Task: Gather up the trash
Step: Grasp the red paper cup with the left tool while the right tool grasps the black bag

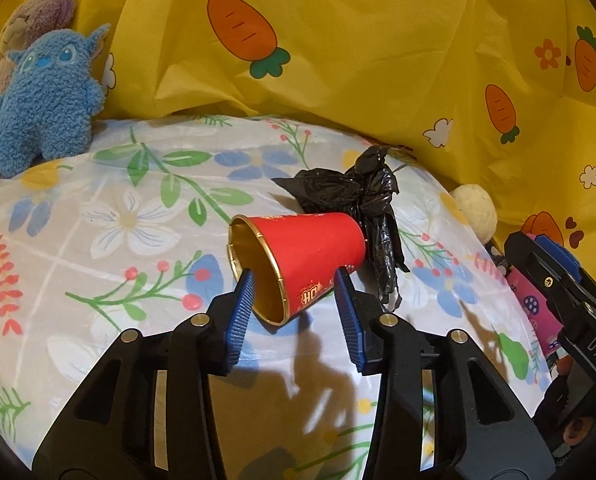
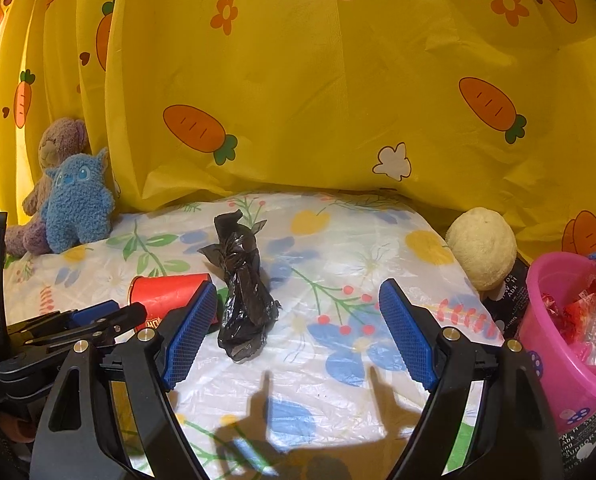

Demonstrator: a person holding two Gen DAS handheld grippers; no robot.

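Observation:
A red paper cup (image 1: 302, 260) with a gold inside lies on its side on the flowered plastic sheet (image 1: 97, 240), mouth toward me. My left gripper (image 1: 293, 280) is open with its fingertips on either side of the cup's near end; I cannot tell if they touch it. A crumpled black plastic bag (image 1: 362, 196) lies just behind the cup. In the right wrist view my right gripper (image 2: 298, 292) is open and empty, with the black bag (image 2: 243, 292) just ahead between the fingers and the cup (image 2: 169, 292) at left. A pink bucket (image 2: 558, 344) holding red wrappers stands at right.
A blue plush (image 1: 45, 104) and a brown plush (image 1: 29, 20) sit at the back left. A cream plush ball (image 2: 482, 248) lies at the back right. A yellow carrot-print curtain (image 2: 338, 100) hangs behind. The right gripper's body (image 1: 562, 292) shows at the left wrist view's right edge.

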